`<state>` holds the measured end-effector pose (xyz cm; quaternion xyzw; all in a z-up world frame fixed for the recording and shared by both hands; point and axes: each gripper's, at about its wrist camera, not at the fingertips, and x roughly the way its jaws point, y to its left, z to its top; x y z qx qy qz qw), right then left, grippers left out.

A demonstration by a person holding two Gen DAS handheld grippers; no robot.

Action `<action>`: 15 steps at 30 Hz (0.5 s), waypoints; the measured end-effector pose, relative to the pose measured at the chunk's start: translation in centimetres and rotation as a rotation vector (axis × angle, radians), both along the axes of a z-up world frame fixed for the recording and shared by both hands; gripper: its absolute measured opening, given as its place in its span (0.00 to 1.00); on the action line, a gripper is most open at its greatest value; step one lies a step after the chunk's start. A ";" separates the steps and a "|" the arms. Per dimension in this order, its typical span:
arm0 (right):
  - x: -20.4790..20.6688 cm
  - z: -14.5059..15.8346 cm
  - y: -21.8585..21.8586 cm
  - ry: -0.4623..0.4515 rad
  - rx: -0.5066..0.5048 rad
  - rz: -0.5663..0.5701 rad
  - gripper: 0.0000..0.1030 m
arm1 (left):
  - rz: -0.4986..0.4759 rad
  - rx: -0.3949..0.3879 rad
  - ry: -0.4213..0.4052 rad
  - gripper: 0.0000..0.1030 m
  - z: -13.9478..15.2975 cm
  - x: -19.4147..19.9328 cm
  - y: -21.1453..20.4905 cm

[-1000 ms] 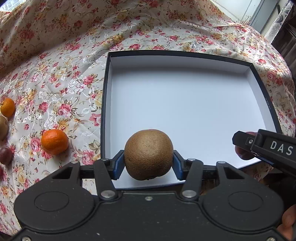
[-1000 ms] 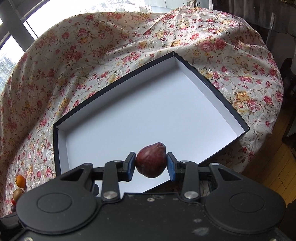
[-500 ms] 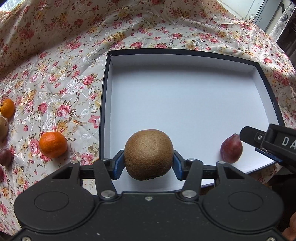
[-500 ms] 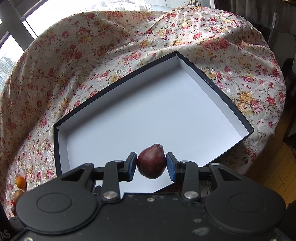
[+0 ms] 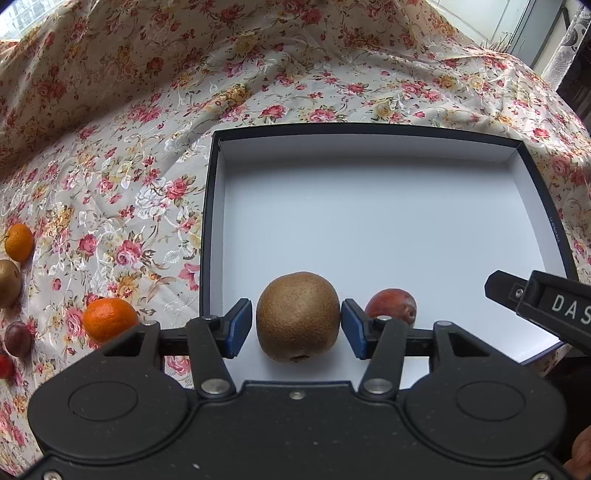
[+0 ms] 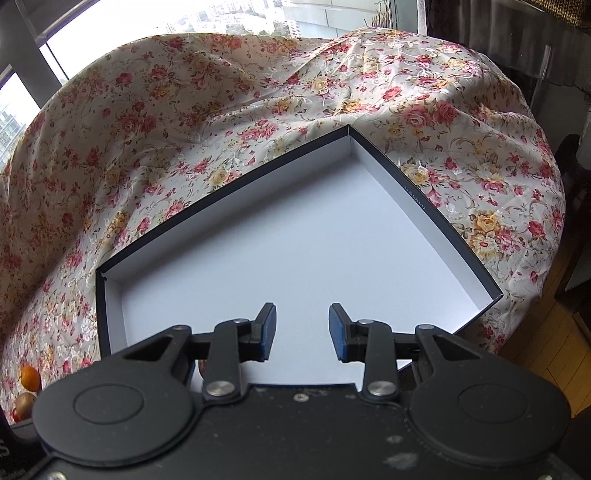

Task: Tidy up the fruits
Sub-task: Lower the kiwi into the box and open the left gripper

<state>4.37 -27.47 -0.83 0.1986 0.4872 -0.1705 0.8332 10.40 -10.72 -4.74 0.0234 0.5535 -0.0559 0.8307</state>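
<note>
A floral cloth [image 5: 122,155] printed with red and yellow roses drapes the whole surface, falling over its edge toward a wooden floor [image 6: 554,332]; bright windows [image 6: 155,22] stand behind. On the cloth sits a shallow dark-rimmed box [image 5: 208,221] with a white inside. The left gripper [image 5: 297,325] has its jaws parted, with small gaps on either side of a brown kiwi [image 5: 297,316] resting in the box's near edge. A reddish plum [image 5: 391,304] lies just beside it. The right gripper [image 6: 302,330] hangs above the box, jaws apart and holding nothing. Two tangerines [image 5: 109,319], a second kiwi [image 5: 8,283] and a dark plum [image 5: 16,339] lie on the cloth to the left.
</note>
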 end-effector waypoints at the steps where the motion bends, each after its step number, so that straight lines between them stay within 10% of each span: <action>1: 0.1 -0.2 -0.1 0.013 0.001 -0.003 0.34 | -0.006 0.010 -0.003 0.59 0.0 -0.1 -0.1; 15: 0.2 -3.3 -0.9 0.190 0.060 -0.018 0.31 | -0.028 0.021 0.164 0.61 -2.3 -1.1 -0.3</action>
